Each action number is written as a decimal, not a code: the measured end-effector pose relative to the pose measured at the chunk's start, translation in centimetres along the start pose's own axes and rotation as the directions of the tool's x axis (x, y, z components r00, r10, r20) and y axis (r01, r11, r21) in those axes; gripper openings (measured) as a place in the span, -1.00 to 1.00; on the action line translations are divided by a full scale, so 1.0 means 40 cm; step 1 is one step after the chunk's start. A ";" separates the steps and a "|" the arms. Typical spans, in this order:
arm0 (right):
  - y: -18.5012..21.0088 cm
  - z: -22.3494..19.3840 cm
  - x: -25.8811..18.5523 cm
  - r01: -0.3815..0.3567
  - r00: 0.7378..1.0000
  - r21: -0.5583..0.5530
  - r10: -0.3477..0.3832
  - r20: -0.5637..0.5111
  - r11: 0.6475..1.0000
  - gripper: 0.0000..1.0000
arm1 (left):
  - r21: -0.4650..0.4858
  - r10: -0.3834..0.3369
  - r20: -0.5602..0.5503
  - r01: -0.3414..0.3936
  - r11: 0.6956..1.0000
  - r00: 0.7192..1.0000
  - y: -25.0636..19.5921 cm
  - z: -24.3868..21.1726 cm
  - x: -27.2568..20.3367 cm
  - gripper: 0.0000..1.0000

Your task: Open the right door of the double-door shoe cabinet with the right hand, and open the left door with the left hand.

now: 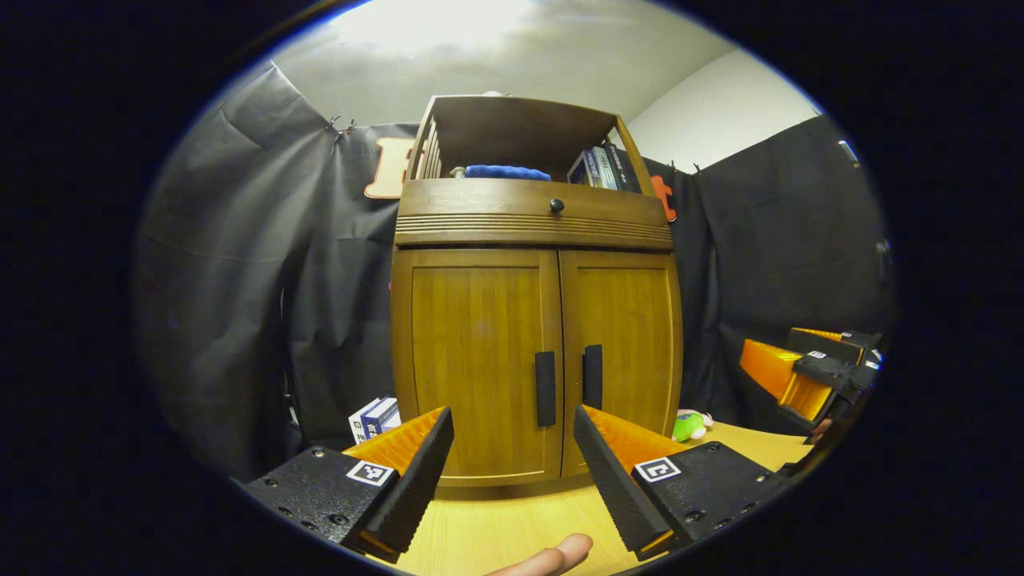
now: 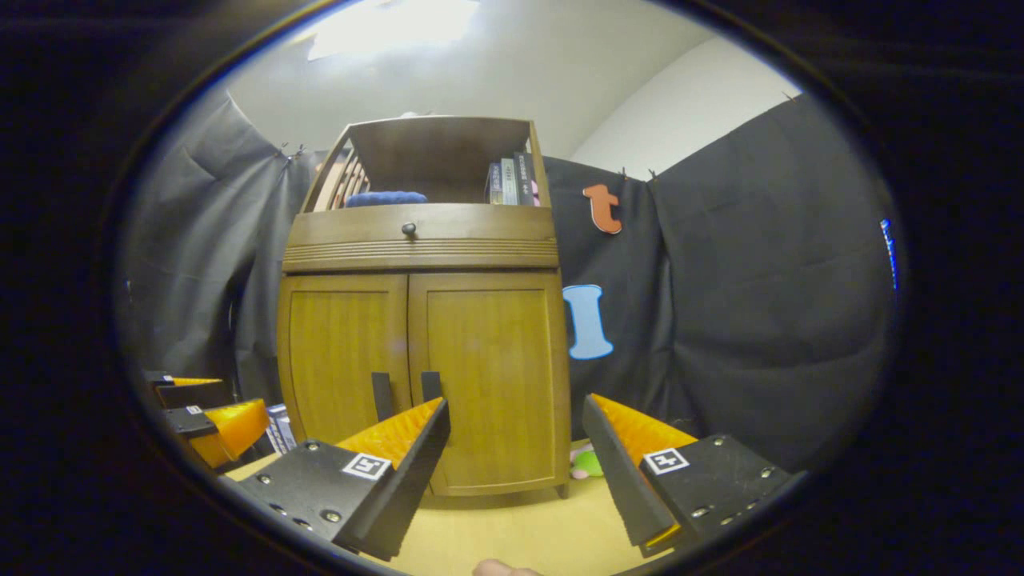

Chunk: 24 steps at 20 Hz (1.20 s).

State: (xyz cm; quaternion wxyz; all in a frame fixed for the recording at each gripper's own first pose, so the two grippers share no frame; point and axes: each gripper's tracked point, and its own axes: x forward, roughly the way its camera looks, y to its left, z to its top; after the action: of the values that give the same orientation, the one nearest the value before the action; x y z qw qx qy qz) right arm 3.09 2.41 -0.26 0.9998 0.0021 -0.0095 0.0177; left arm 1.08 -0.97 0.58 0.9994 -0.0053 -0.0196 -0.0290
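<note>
The left gripper (image 1: 512, 448) hangs with its fingers spread wide and nothing between them, held short of the brown wooden double-door shoe cabinet (image 1: 532, 320) and aimed at its middle seam. In the left gripper view the cabinet stands upright on the pale yellow wooden desk (image 1: 512, 536), against the black cloth wall. Both doors are closed: the left door (image 1: 476, 360) and the right door (image 1: 628, 344) meet flush at the centre, each carrying a black vertical bar handle beside the seam, the left door's handle (image 1: 545, 388) and the right door's handle (image 1: 592, 376) just beside each other. Above the doors runs a wooden drawer front with a small dark round knob (image 1: 556, 206), and over that an open shelf holding a blue folded cloth (image 1: 506, 172) and a few upright books (image 1: 596, 168). A fingertip (image 1: 560, 554) shows at the bottom edge of this view.

The right gripper (image 2: 516, 456) is likewise opened wide and empty, apart from the cabinet and facing its right door from the right-hand side. It also shows at the right edge of the left gripper view, well clear of the cabinet. A small green soft toy (image 1: 690, 426) lies on the desk at the cabinet's right foot, and a white-and-blue box (image 1: 374, 418) sits at its left foot.
</note>
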 end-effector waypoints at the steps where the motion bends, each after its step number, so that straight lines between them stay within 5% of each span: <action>1: 0.009 -0.004 0.025 -0.010 1.000 0.008 0.010 -0.009 1.000 0.98 | -0.003 -0.008 0.002 0.008 1.000 1.000 -0.007 0.006 0.007 0.87; 12: 0.027 -0.234 0.388 -0.049 0.977 -0.030 0.042 -0.207 0.998 1.00 | -0.014 -0.050 0.075 0.052 0.999 0.996 -0.057 0.069 0.136 0.96; 20: 0.062 -0.335 0.503 -0.070 0.976 -0.082 0.052 -0.210 0.994 0.90 | -0.020 -0.090 0.020 0.091 0.996 0.996 -0.079 0.004 0.239 0.89; 24: 0.062 -0.364 0.528 -0.063 0.974 -0.105 0.038 -0.224 0.993 1.00 | 0.014 -0.044 0.019 0.044 0.999 0.999 -0.047 -0.004 0.274 0.94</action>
State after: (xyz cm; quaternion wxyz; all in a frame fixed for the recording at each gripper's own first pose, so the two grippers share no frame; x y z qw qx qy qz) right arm 24.40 5.72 -14.40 0.9924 -0.0557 0.1008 0.0429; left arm 11.89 -3.46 0.88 0.9983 0.0019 -0.0295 -0.0509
